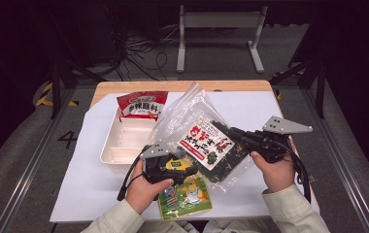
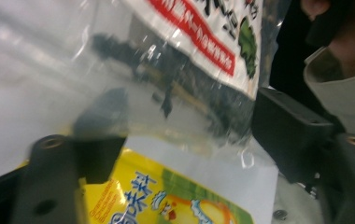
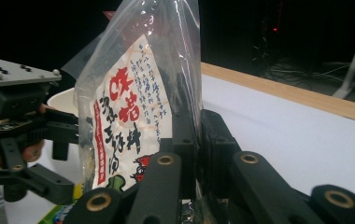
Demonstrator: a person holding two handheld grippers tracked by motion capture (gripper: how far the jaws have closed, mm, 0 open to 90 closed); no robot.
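a: where's the left gripper [image 1: 173, 167]?
b: near the front edge of the tabletop, left of centre. left hand [image 1: 146, 190] wraps its body from below, forearm in a pale sleeve coming in from the front edge. jaws point right, set apart, pads not pressing on anything.

a: and the right gripper [image 3: 192, 140]?
b: right side of the tabletop, held up off it, jaws pointing left twd the other gripper. jaws pinched tight on the clear bag [image 1: 207, 141]. right hand [image 1: 275, 170] grips the body from behind, wrist abt level, sleeve at the front right corner.
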